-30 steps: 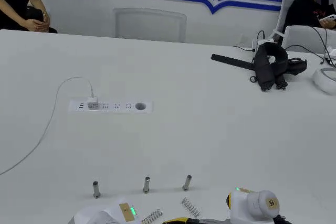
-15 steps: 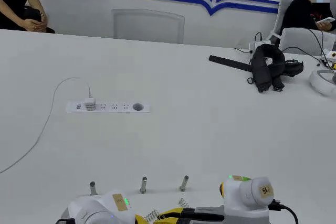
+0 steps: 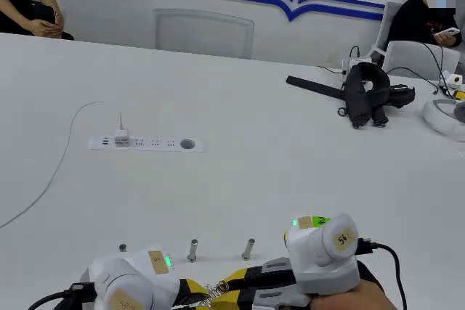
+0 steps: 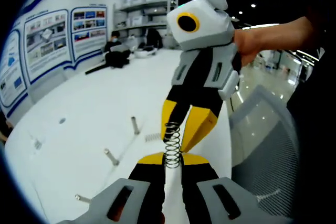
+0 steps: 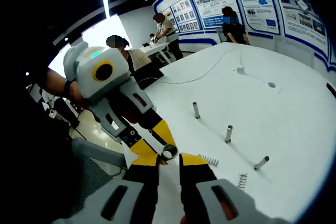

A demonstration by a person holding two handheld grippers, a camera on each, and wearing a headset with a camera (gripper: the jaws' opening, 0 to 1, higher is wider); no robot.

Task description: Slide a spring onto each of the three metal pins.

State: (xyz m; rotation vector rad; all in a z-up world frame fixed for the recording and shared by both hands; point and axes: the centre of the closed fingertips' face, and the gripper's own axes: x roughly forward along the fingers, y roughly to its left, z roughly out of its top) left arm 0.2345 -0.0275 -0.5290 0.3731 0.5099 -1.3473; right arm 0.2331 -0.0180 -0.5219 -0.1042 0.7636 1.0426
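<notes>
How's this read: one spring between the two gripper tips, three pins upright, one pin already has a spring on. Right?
No: no pin has a spring on. The right gripper view shows all three pins bare. The rest stands: one spring between the tips of the left gripper and the right gripper, pins upright.

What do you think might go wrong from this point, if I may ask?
The spring seems pinched by both the left gripper and right gripper; a rough handover may bend it or flick it away. The pins stand close by, so a gripper might bump one.
</notes>
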